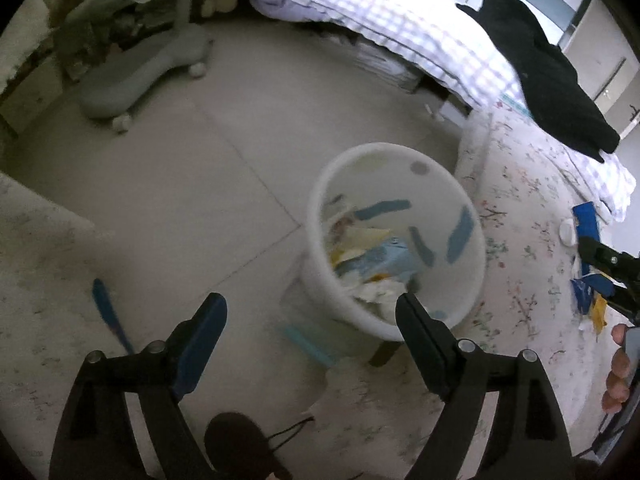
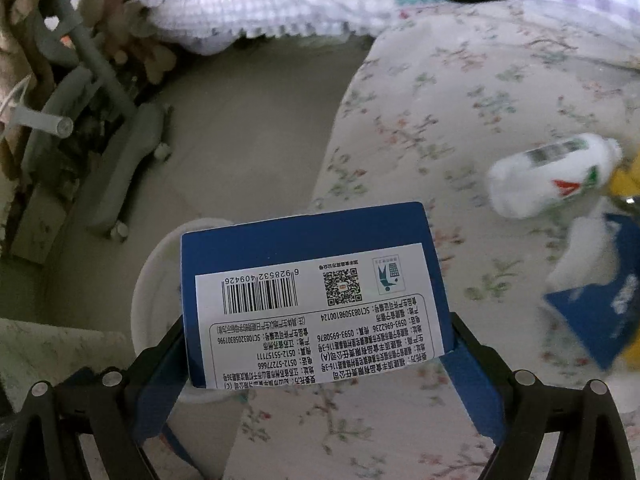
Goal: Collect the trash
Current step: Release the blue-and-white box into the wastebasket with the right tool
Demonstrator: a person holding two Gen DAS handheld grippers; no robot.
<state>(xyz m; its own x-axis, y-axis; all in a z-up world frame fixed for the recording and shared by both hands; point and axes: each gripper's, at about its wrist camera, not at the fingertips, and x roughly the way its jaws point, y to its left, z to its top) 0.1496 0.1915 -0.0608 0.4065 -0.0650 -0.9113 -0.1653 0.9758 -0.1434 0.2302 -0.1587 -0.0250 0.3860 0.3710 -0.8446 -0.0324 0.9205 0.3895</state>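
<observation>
A white waste bin [image 1: 400, 184] with blue marks stands on the floor beside a floral bedspread, holding paper and wrappers. My left gripper [image 1: 310, 308] is open and empty, just in front of the bin. My right gripper [image 2: 316, 348] is shut on a blue box [image 2: 308, 300] with a white barcode label, held above the bin's rim [image 2: 160, 248]. The right gripper [image 1: 608, 268] also shows at the far right of the left wrist view. A white bottle [image 2: 552, 176] and blue wrappers [image 2: 600, 308] lie on the bedspread.
A grey wheeled chair base [image 1: 136, 80] stands on the tiled floor at the back left. A checked quilt [image 1: 380, 20] and black garment [image 1: 552, 76] lie on the bed. A blue strip [image 1: 110, 316] and a pale blue strip [image 1: 308, 344] lie on the floor near me.
</observation>
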